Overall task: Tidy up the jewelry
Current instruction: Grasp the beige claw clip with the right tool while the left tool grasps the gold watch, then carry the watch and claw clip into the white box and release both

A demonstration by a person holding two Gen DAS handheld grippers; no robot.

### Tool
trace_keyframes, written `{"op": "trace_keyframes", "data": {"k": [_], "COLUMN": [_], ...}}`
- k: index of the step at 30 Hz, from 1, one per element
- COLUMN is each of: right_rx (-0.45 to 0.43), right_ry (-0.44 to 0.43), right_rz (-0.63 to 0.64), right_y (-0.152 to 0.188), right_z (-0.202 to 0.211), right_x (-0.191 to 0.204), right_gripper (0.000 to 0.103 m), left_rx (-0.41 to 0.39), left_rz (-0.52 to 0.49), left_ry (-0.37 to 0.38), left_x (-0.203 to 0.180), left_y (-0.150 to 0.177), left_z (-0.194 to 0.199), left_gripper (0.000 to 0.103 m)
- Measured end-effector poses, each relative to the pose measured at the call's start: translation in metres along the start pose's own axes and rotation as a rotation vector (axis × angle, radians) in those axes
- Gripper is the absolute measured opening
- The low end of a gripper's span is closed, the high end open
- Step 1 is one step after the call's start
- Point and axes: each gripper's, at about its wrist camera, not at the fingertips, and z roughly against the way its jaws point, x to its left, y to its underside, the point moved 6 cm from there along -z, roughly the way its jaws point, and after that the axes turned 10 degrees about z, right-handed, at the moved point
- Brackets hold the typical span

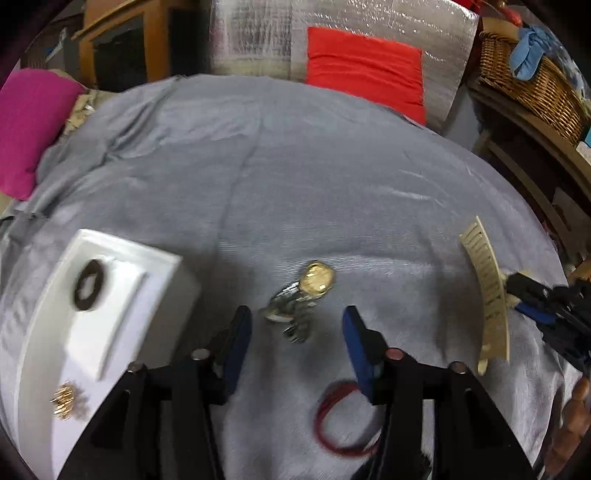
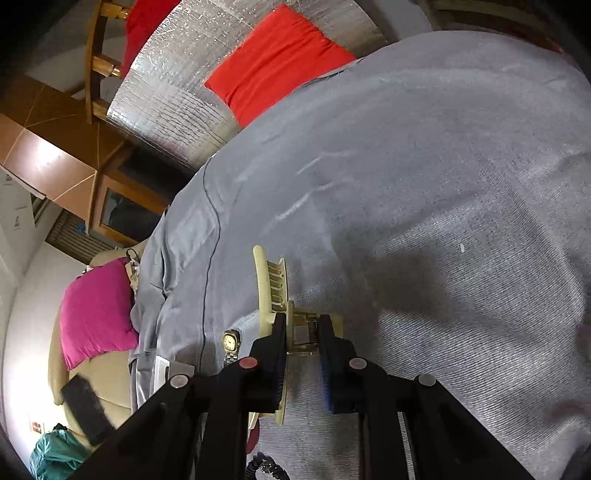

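Note:
A gold-faced watch (image 1: 312, 286) with a metal band lies on the grey bedspread (image 1: 295, 166), just ahead of my left gripper (image 1: 297, 321). That gripper's blue pads stand open on either side of the band without touching it. To the left is a white tray (image 1: 155, 266) holding a black ring (image 1: 88, 284) and gold earrings (image 1: 64, 400). A red bangle (image 1: 332, 421) lies under the left gripper. My right gripper (image 2: 303, 325) is shut on a cream comb-like hair clip (image 2: 271, 280). From the left wrist, the clip (image 1: 487, 280) shows at the right, in the right gripper (image 1: 513, 293).
A red cushion (image 1: 365, 66) and silver foil mat (image 1: 258, 33) lie beyond the bed. A pink cushion (image 1: 29, 125) is at the left and a wicker basket (image 1: 532, 81) on a wooden shelf at the right. Brown beads (image 1: 576, 402) sit at the right edge.

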Motion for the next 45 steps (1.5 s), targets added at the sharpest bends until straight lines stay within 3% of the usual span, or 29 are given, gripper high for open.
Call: {"op": "trace_keyframes", "data": {"k": [6,11,14,16,22,24,34,40,45], "right_rx": [0.002,-0.002,0.005,0.006,-0.005,-0.013,-0.037,-0.041,-0.048], "right_ry": [0.028,0.031,0.026,0.024,0.011,0.002,-0.056,-0.105,-0.178], "right_rz": [0.004,-0.011,-0.01,-0.006,0.018,0.029,0.081,0.126,0.19], "right_y": [-0.003,-0.008,-0.009,-0.008,-0.008,-0.007,0.001,0.016,0.03], "right_z": [0.002,0.004,0.002,0.001,0.006,0.009,0.015,0.018,0.02], "right_x": [-0.014,-0.025,-0.026,-0.025,-0.018,-0.014,0.019,0.046,0.081], "right_gripper": [0.017,0.017,0.017,0.017,0.017,0.017,0.017,0.017,0.017], "left_rx": [0.094,0.108,0.102,0.095,0.066,0.059,-0.076,-0.162,-0.229], "left_rz": [0.013,0.036,0.029,0.008,-0.023,-0.014,-0.009,0.025,0.098], "left_ry": [0.013,0.008,-0.002,-0.003,-0.052,-0.04,0.03,0.027,-0.022], "left_x": [-0.004,0.0,0.001,-0.004,-0.014,-0.015,-0.01,0.027,0.075], "left_y": [-0.008,-0.013,-0.014,-0.011,-0.005,-0.003,0.009,0.016,0.021], "left_z": [-0.048,-0.058,-0.058,-0.056,-0.047,-0.038,0.058,0.116,0.158], "left_gripper": [0.055,0.054,0.04,0.024,0.02,0.012,0.011,0.011,0.011]}}
